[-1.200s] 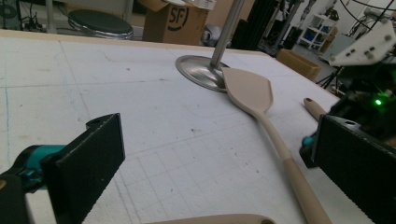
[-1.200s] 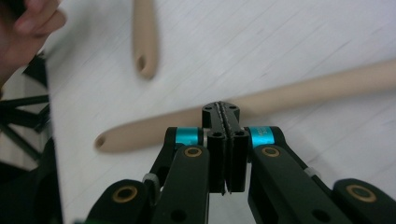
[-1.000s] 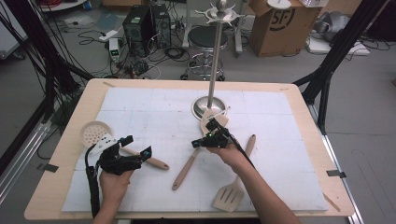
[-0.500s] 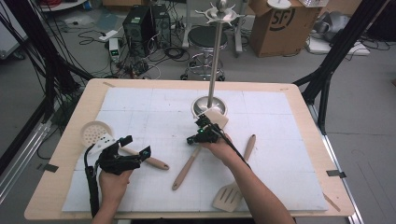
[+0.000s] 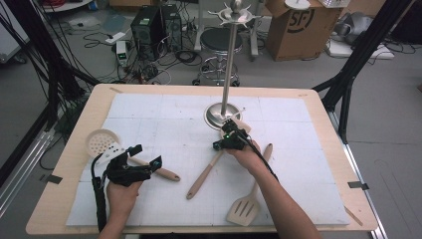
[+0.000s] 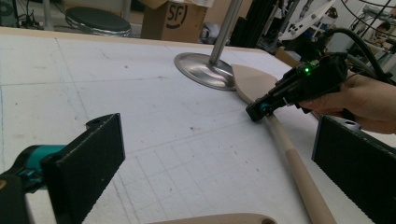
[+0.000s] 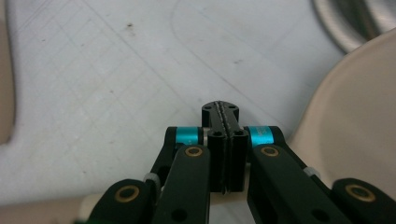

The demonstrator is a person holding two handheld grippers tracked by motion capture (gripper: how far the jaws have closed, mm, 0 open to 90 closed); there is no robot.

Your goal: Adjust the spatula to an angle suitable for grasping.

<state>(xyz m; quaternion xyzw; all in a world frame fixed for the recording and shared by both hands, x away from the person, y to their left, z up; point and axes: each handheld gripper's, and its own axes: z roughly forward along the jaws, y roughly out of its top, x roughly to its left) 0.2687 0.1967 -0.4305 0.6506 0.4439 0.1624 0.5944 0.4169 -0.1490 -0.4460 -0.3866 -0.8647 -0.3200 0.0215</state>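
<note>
A wooden spoon (image 5: pixel 204 179) lies on the white mat, its bowl (image 7: pixel 350 140) against the base of a metal stand (image 5: pixel 221 117). My right gripper (image 5: pixel 219 144) is shut, pads pressed together with nothing seen between them. Its tip (image 6: pixel 257 112) sits at the spoon's neck. My left gripper (image 5: pixel 147 155) stands open at the front left, above the wooden handle of a white perforated skimmer (image 5: pixel 102 142). That handle's end (image 6: pixel 219 218) shows below the left jaws. A slotted wooden spatula (image 5: pixel 244 209) lies front right.
The stand's pole (image 5: pixel 230 59) rises from the mat's middle back, with hooks at its top. The mat (image 5: pixel 164 114) covers most of the wooden table (image 5: pixel 79 124). Beyond the far edge are a stool, cables and a cardboard box.
My right gripper has shifted slightly sideways over the spoon's neck near the stand base. The left hand and its gripper have stayed put.
</note>
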